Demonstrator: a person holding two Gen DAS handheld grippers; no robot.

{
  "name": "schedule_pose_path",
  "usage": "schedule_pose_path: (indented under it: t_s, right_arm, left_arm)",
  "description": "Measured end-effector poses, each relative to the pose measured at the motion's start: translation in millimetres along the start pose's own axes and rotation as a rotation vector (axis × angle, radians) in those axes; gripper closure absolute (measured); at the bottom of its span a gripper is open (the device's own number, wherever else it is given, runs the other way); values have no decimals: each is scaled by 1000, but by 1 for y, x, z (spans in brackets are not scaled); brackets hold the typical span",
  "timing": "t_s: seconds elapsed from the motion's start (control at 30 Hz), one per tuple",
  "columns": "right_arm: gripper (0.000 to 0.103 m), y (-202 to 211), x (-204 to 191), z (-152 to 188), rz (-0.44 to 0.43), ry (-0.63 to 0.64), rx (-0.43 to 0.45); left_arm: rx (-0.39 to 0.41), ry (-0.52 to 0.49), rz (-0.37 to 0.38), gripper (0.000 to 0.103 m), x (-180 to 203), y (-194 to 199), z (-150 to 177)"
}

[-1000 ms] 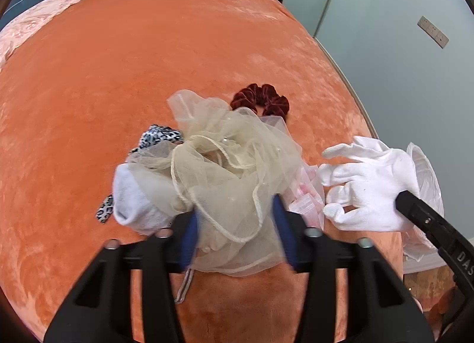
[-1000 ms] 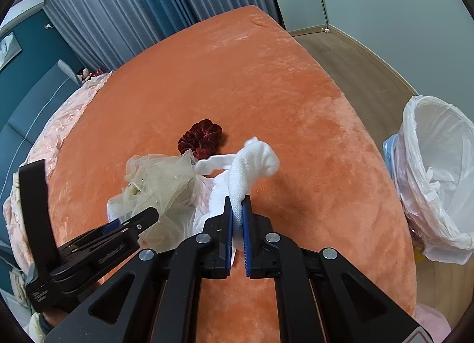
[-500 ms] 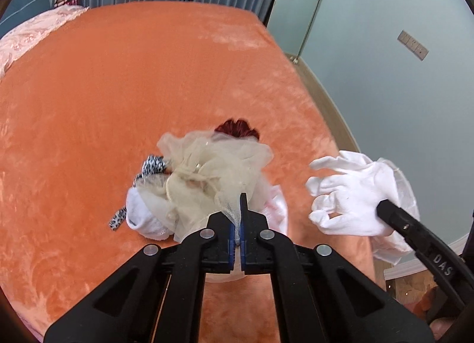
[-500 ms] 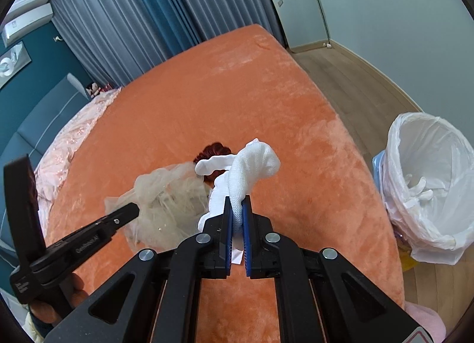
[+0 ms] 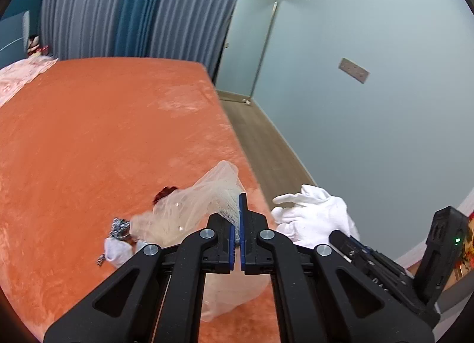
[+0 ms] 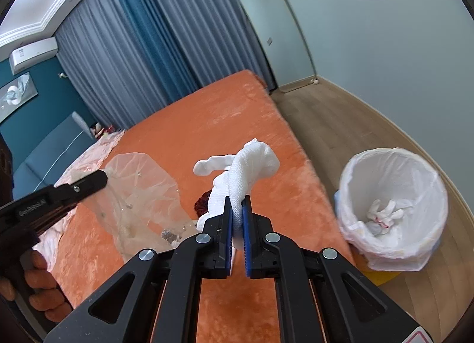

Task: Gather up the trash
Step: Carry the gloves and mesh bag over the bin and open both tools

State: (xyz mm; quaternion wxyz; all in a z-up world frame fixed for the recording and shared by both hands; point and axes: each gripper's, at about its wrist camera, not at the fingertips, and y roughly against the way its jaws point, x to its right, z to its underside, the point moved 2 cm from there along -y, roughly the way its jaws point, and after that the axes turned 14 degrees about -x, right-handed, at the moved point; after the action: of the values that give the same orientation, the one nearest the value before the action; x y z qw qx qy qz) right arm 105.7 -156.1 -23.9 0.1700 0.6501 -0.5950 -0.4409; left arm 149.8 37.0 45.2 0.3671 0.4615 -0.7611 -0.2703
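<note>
So both grippers are loaded: the right gripper (image 6: 237, 209) is clamped on a white glove (image 6: 246, 165) and the left gripper (image 5: 238, 218) is pinched shut on a beige mesh bag (image 5: 189, 209). The lined trash bin (image 6: 394, 209) sits on the floor at the right edge of the right wrist view, off the orange bed (image 6: 183, 124). I'd say the right hand's closer, so the glove probably swings right first, with the mesh trailing from the left.

- Bin (image 6: 394, 212) mouth open, only a crumpled glove (image 6: 385, 214) at its bottom.
- Bare floor (image 6: 334, 124) around it.
- Bed edge (image 6: 305, 165) runs close beside.
</note>
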Motion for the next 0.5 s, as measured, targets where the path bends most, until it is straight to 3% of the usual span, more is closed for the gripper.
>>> schedule_pose_path:
  t_s: [0.5]
  right_arm:
    - [97,72,88,5,76,-141,110]
  left_arm:
    - [-11,-214,165,101,140,-9,-21]
